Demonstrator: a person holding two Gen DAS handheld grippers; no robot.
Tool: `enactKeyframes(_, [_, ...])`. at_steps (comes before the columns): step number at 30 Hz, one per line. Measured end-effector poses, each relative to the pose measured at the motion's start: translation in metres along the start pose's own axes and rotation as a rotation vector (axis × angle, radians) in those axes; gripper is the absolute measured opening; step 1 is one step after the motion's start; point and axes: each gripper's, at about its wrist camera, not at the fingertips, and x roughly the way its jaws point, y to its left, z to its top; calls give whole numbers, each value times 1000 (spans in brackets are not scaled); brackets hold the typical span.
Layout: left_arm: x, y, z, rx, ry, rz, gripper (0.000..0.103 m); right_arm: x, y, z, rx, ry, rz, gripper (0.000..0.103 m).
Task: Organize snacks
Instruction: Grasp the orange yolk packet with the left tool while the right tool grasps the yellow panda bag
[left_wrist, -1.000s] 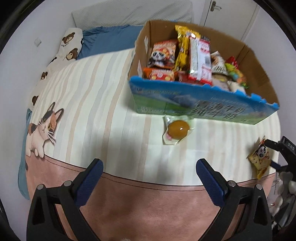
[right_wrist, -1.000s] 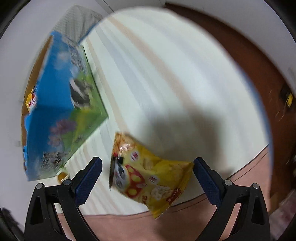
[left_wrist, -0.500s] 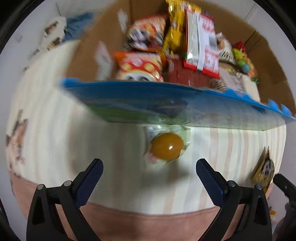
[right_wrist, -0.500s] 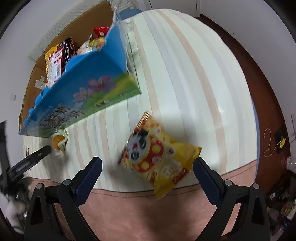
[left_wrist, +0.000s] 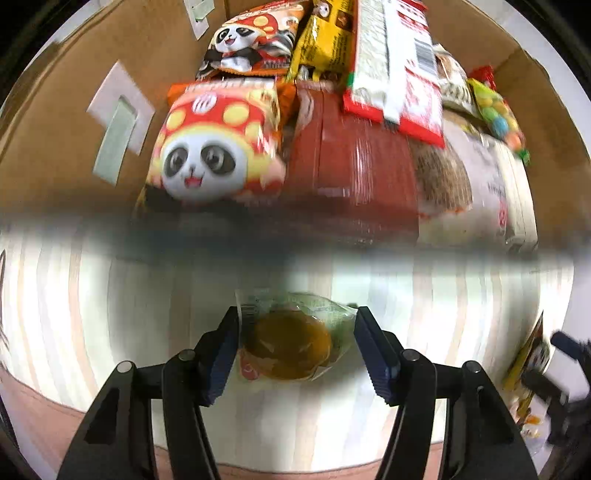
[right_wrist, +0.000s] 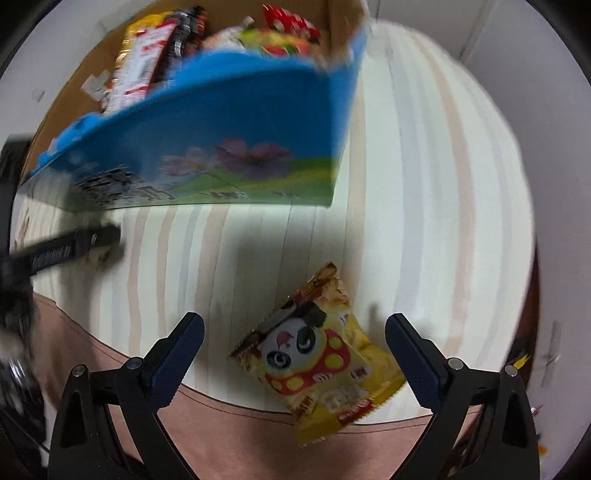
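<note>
Two snacks left outside the box (left_wrist: 55, 122), I reckon. My left gripper (left_wrist: 295, 343) is closing on the jelly cup (left_wrist: 291, 343) between its jaws; my right gripper (right_wrist: 295, 354) hangs wide open around the panda bag (right_wrist: 321, 365).

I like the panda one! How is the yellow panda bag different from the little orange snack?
The yellow panda bag is opaque with a cartoon; the orange snack shows through clear wrapping. The bag lies between open jaws, untouched; the left gripper is closing around the snack. Both lie on the striped sheet.
</note>
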Motion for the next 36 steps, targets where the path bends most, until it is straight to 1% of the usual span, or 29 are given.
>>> enactKeyframes(2, [-2,-2,-15,9,6,4,59,10,-7,2,79,44,80,101])
enactKeyframes(4, [-5,-1,-32,17,15,1,59,18,-16,-3,178,91,182,101])
enactKeyframes(5, [-6,0,-44,18,24,-3,59,23,-19,-9,239,120,251,101])
enactKeyframes(7, [-8,3,-61,16,43,-13,59,25,-18,-17,286,151,335,101])
enactKeyframes(8, [-10,4,-69,12,51,-20,59,23,-15,-22,292,156,355,101])
enactKeyframes(10, [-11,7,-79,6,64,-29,59,14,-9,-26,264,131,322,101])
enactKeyframes(11, [-11,10,-84,0,68,-33,59,10,-4,-26,235,109,283,101])
enactKeyframes(13, [-10,15,-92,-19,72,-52,59,4,8,-27,173,71,174,101])
enactKeyframes(14, [-8,18,-94,-26,75,-61,60,6,11,-28,156,71,150,100])
enactKeyframes(16, [-3,28,-93,-63,86,-108,62,15,18,-26,152,90,134,101])
enactKeyframes(17, [0,35,-94,-84,93,-138,67,18,19,-26,158,93,136,101])
enactKeyframes(20, [4,51,-93,-158,111,-214,71,29,23,-29,198,100,128,101])
enactKeyframes(23, [8,61,-93,-194,128,-236,71,32,24,-31,245,85,104,101])
enactKeyframes(25, [9,60,-89,-184,135,-220,71,33,26,-31,265,71,92,100])
enactKeyframes(26, [11,55,-84,-169,136,-203,71,33,28,-31,266,64,81,97])
enactKeyframes(27, [11,50,-83,-149,135,-178,71,32,27,-34,264,59,64,89])
enactKeyframes(28, [12,45,-82,-127,134,-152,71,29,21,-39,257,54,42,82])
enactKeyframes(29, [13,39,-82,-110,136,-129,71,28,22,-41,246,47,19,71])
enactKeyframes(30, [12,34,-83,-97,137,-112,71,24,20,-46,236,37,14,64])
enactKeyframes(31, [14,22,-83,-88,136,-98,70,22,19,-49,230,28,20,62])
enactKeyframes(32, [14,18,-86,-76,133,-78,65,21,21,-52,224,28,19,58])
enactKeyframes(33, [14,15,-89,-63,126,-58,62,20,22,-57,216,28,22,55])
enactKeyframes(35, [14,8,-98,-47,117,-41,54,19,26,-63,200,37,36,51])
enactKeyframes(36, [14,6,-101,-43,120,-38,53,18,26,-66,195,42,43,51])
